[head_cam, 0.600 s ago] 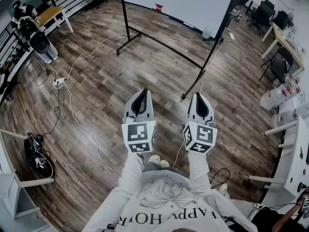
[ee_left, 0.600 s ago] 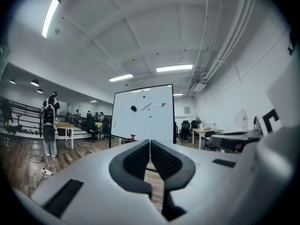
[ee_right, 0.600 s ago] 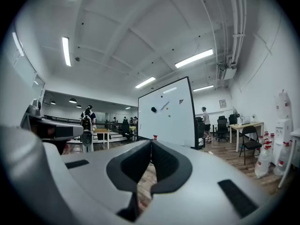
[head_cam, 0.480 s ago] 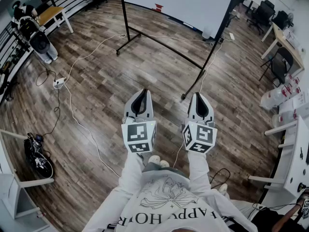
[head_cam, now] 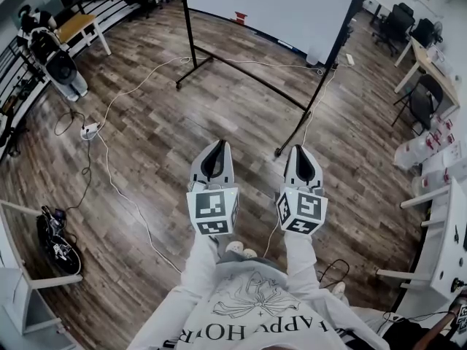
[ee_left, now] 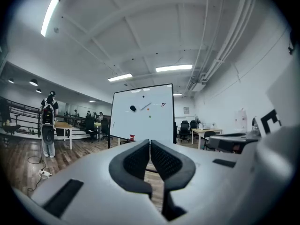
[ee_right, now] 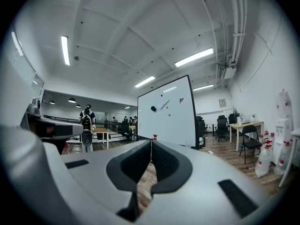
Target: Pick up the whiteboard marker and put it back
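At the bottom centre of the head view, the person wears a white long-sleeved top (head_cam: pixel 255 305) printed with a thin line drawing and dark lettering. Above each white sleeve (head_cam: pixel 195 265), mid-frame, the left gripper (head_cam: pixel 216 146) and right gripper (head_cam: pixel 300 150) have rounded pale grey shells, black textured pads (ee_left: pixel 140 161) and a rear cube (head_cam: pixel 213 210) bearing black-and-white square markers.

Whiteboard (head_cam: pixel 270 6) top cut off by head view's edge, dark blob (ee_left: pixel 133 108) and grey streak (ee_left: pixel 146 106) on it too small to identify
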### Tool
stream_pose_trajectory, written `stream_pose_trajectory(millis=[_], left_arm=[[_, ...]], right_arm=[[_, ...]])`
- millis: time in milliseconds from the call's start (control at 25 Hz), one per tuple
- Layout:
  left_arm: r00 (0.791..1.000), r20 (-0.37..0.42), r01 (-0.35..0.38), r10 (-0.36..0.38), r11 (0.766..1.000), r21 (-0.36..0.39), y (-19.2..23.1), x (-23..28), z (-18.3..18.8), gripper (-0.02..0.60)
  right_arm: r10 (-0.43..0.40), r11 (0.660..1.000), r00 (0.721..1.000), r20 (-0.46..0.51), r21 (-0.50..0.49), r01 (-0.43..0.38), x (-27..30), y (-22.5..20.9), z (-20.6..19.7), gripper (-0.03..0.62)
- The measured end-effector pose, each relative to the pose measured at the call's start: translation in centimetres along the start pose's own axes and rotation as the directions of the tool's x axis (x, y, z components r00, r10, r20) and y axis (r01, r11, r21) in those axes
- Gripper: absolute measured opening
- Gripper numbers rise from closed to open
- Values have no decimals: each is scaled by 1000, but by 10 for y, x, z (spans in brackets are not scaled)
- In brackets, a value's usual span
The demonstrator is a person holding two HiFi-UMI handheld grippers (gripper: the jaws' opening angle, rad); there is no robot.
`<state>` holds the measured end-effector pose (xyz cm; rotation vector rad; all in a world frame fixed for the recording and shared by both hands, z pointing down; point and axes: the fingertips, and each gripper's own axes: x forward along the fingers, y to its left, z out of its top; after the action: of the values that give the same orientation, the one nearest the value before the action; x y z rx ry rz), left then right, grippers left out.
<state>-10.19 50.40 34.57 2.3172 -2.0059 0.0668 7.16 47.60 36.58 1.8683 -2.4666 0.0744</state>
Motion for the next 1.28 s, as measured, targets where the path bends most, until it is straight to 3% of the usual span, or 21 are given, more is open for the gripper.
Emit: stream_pose_trajectory(millis=[720,1280], left_arm=[[999,-42,22,-22,1000,-6,27,52,-21,11],[999,-38,-32,32,999,-4,37,224,-2,11]], right_arm=[[3,1000,999,-44,11,-3,56,10,-24,5],[63,998,998,-23,0,-63,231,-51,-1,5]])
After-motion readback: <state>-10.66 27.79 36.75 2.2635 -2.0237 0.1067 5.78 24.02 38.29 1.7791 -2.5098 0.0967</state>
